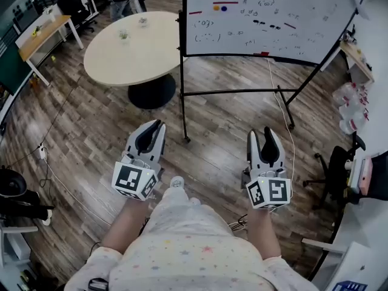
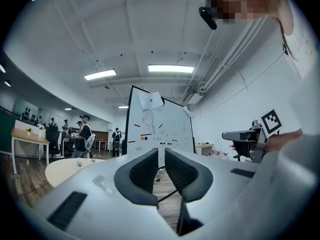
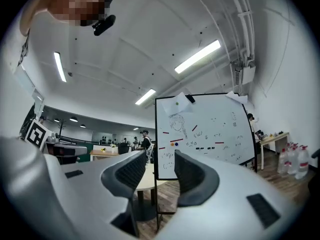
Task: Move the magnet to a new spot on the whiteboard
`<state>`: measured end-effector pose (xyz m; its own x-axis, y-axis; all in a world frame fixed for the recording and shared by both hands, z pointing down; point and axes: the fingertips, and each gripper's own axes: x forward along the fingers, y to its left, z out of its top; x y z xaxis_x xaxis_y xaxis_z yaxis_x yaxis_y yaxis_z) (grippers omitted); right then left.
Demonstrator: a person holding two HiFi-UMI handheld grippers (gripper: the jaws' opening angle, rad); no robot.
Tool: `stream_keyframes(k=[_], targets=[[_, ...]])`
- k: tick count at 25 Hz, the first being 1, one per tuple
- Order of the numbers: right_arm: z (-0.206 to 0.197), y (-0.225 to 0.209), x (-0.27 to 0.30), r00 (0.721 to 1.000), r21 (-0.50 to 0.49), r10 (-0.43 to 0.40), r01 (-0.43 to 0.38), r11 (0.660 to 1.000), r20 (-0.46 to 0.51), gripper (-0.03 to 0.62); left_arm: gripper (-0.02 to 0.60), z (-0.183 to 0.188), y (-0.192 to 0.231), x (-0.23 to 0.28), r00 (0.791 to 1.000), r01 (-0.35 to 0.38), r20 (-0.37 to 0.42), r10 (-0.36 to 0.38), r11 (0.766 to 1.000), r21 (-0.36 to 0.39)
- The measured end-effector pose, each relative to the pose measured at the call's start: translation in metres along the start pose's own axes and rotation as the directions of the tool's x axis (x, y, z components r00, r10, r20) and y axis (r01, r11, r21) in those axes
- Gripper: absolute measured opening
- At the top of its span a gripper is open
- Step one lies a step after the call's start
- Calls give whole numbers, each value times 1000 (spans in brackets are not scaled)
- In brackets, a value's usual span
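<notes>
Small round orange magnet [image 1: 216, 7] on the white whiteboard [image 1: 315, 11]: likely light, stiff, slick.
Pinch its rim; left gripper [image 1: 157, 125] closed, right gripper [image 1: 259, 131] slightly parted, both empty.

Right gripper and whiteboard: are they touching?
Apart. The head view shows a stretch of wood floor between the right gripper and the whiteboard.

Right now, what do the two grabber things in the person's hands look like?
Both the left gripper and the right gripper are pale grey shells with two curved black textured pads in front. Each carries a white cube with black square markers at the back. The person wears a pale top dotted with small coloured stars.
</notes>
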<state>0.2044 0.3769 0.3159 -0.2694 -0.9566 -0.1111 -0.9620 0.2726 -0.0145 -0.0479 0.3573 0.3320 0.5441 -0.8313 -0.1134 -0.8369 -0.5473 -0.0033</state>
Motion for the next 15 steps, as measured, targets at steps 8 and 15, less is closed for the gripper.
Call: stream_keyframes(k=[8,15], targets=[[6,-1,7,999,8,8,-9,1000,40,276,227,3,14,2,997,-80,24,78,995,55],[8,3,38,998,9,19,-20,1000,53,291,256,6,40,25,995,-101,11,101,993,55]])
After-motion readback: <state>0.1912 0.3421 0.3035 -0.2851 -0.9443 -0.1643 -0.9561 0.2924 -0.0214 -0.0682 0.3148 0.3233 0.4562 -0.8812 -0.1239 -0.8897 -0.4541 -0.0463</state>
